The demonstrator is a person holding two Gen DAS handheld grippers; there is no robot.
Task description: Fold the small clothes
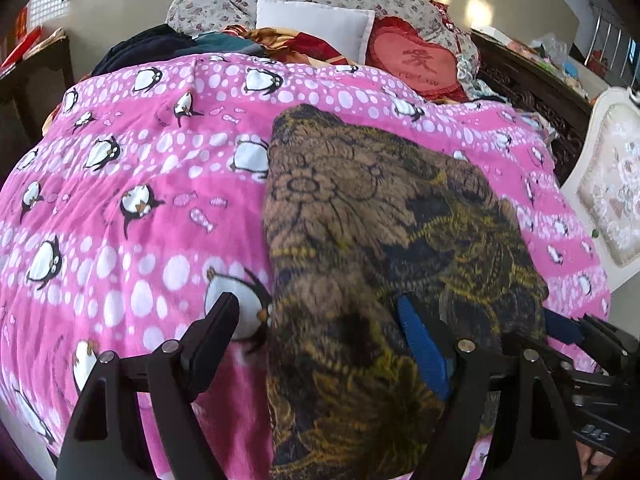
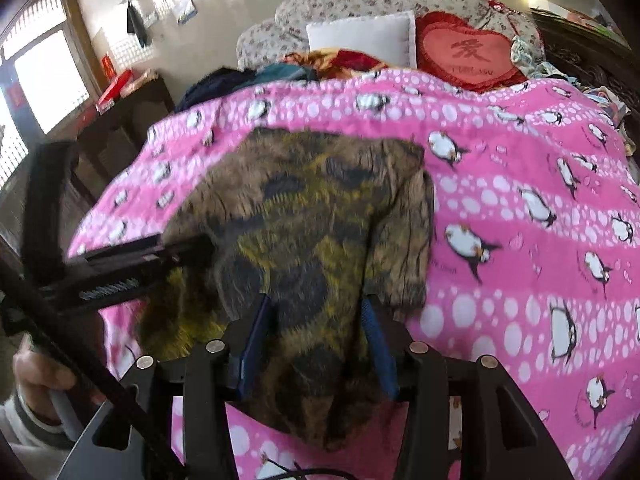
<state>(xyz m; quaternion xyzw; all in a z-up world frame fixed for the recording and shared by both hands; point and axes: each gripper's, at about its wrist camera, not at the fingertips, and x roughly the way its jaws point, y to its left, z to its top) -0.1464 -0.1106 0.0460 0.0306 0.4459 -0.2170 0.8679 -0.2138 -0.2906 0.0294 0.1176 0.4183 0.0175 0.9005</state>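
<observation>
At nine o'clock in the left wrist view: a dark wooden side table [image 1: 36, 68] against the wall, beside a pink penguin-print blanket [image 1: 132, 184] spread across the bed. At six o'clock, left gripper [image 1: 320, 320] with jaws spread wide, one black finger over the blanket, the blue-padded finger [image 1: 424, 344] pressed against a brown and yellow patterned garment [image 1: 360, 220]; nothing visibly pinched. Garment lying on the blanket from centre toward six o'clock, bunched and raised at the near edge. At twelve o'clock: a white pillow [image 1: 316, 26], then a red heart cushion [image 1: 416, 64] at one o'clock. At three o'clock, a cream upholstered chair [image 1: 608, 184] just beside the bed.

In the right wrist view, at nine o'clock: the left gripper [image 2: 188, 250] reaching in sideways to the garment [image 2: 304, 208]; opening hard to judge from here. At six o'clock, right gripper [image 2: 318, 320] closed on the garment's near fold, blue pads [image 2: 376, 340] on either side of the cloth. Blanket [image 2: 520, 184] filling three o'clock, heart cushion [image 2: 472, 56] at one o'clock.
</observation>
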